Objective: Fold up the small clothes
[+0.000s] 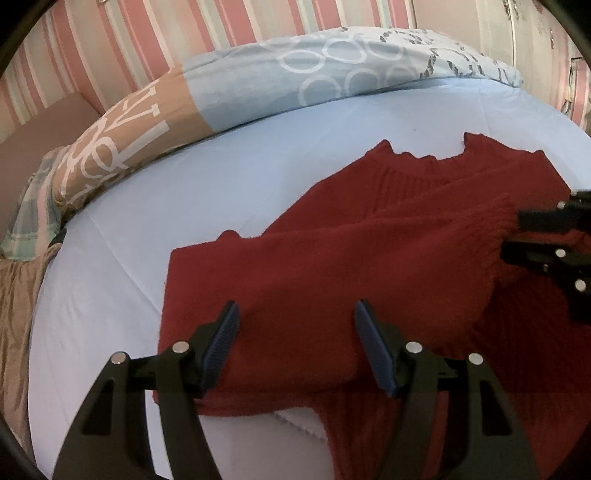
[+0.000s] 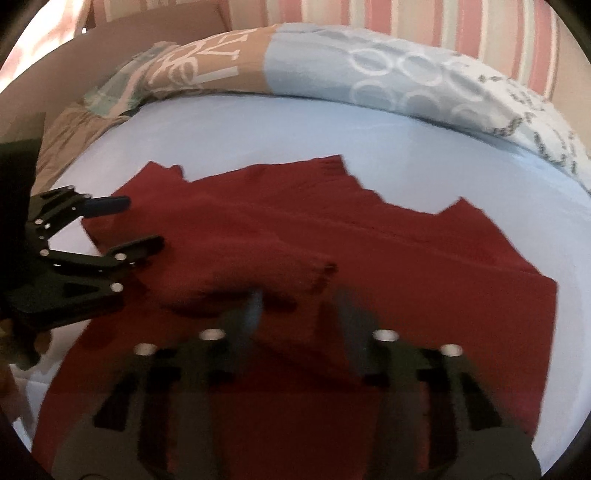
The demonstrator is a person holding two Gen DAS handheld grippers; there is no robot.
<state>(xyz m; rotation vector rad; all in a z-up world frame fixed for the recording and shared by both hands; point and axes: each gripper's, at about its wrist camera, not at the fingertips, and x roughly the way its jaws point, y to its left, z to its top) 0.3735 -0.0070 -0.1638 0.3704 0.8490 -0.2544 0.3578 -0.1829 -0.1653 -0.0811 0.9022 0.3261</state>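
Note:
A dark red knit sweater (image 1: 369, 258) lies on the light blue bed sheet (image 1: 184, 192), one sleeve folded across its body. It also shows in the right wrist view (image 2: 369, 251). My left gripper (image 1: 295, 328) is open and empty, its blue pads just above the sweater's left folded edge. It appears at the left of the right wrist view (image 2: 142, 223), jaws apart over the sweater's edge. My right gripper (image 2: 299, 314) is open, blurred, above the sleeve cuff (image 2: 317, 271). It shows at the right edge of the left wrist view (image 1: 513, 232).
A rolled duvet (image 1: 258, 85) in blue, beige and white runs along the back of the bed. Pink striped wallpaper (image 1: 147, 29) is behind it. A brownish quilted cover (image 1: 14, 314) hangs at the bed's left edge.

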